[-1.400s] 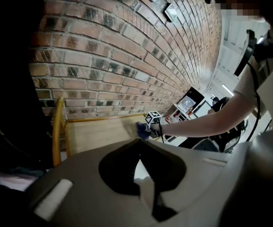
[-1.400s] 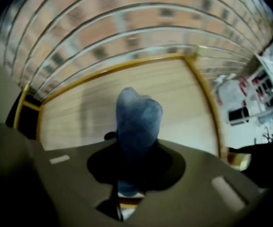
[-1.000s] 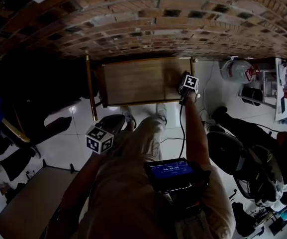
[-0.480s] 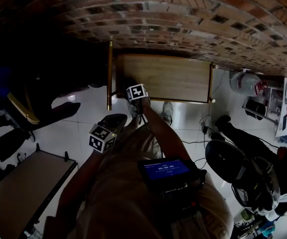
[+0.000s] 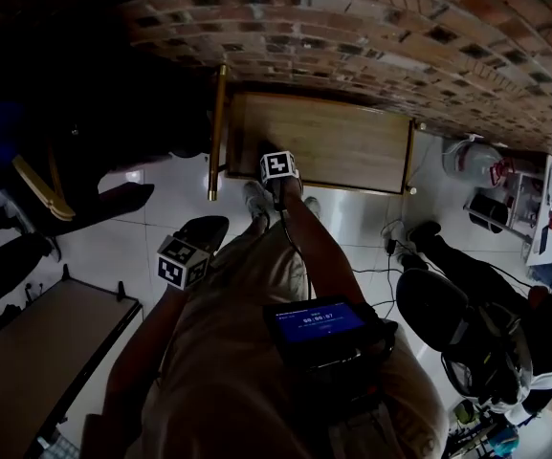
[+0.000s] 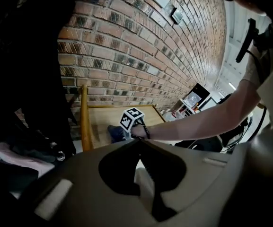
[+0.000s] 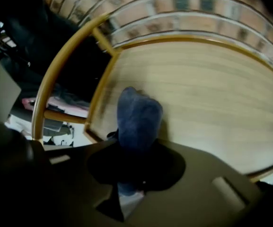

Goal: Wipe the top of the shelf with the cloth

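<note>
The shelf's wooden top lies below the brick wall. My right gripper is at its front left corner, under its marker cube. In the right gripper view the right gripper is shut on a blue cloth, which is pressed onto the wooden top near the left rail. The left gripper view shows the same cloth under that cube. My left gripper hangs low beside the person's leg, away from the shelf. Its jaws meet with nothing between them.
A brick wall backs the shelf. A wooden rail stands at its left end, with dark clutter beyond. A table is at lower left. A water jug and a seated person are to the right.
My right gripper swept the cloth from the shelf's right front corner across to its left front corner. The left gripper stayed low by the leg.
</note>
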### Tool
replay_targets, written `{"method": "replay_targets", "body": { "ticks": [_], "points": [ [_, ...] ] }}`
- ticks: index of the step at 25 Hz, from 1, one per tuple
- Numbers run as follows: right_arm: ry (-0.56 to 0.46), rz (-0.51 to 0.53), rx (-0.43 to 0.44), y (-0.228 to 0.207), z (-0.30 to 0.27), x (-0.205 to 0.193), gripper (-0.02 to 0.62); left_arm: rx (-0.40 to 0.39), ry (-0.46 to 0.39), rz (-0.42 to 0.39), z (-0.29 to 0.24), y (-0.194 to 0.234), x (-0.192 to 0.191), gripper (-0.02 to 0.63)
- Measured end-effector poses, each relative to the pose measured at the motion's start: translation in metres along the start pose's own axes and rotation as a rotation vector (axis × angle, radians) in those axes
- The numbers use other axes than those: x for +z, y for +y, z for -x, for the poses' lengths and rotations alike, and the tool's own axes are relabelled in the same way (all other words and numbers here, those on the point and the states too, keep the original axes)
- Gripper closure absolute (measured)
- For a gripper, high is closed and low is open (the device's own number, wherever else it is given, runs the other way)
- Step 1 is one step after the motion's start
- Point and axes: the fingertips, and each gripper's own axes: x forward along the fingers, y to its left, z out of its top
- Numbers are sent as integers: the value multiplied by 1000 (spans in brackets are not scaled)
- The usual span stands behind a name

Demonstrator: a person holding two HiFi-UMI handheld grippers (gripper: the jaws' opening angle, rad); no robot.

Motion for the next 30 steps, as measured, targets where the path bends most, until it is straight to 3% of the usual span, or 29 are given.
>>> {"method": "replay_targets", "body": {
  "ticks": [5,9,12,14,20,23,26,30],
  "points": [
    [-143,-99,-91,-144,49,-14,508,-75,-24,6,-39,-45,22,606],
    [-15,-297,-261,-272,103,-84,506,-113,-5,-61,-64,-88,37,606],
    [3,-420,-353,-345,138,-116,506,-107,1,-83,-77,-110,52,606],
    [8,-441,-394,-377,151,-125,506,-97,6,-84,-81,-123,59,606],
    [13,-434,-369,-386,160,-128,505,-72,42,-127,-88,-160,55,606],
    [-53,-434,-334,-380,167,-126,503,-68,27,-129,-90,-174,53,606],
    [-196,-376,-348,-368,202,-124,503,-58,-8,-121,-86,-181,53,606],
    [-257,-374,-218,-319,240,-151,503,-38,-57,-87,-80,-175,42,606]
  ]
}}
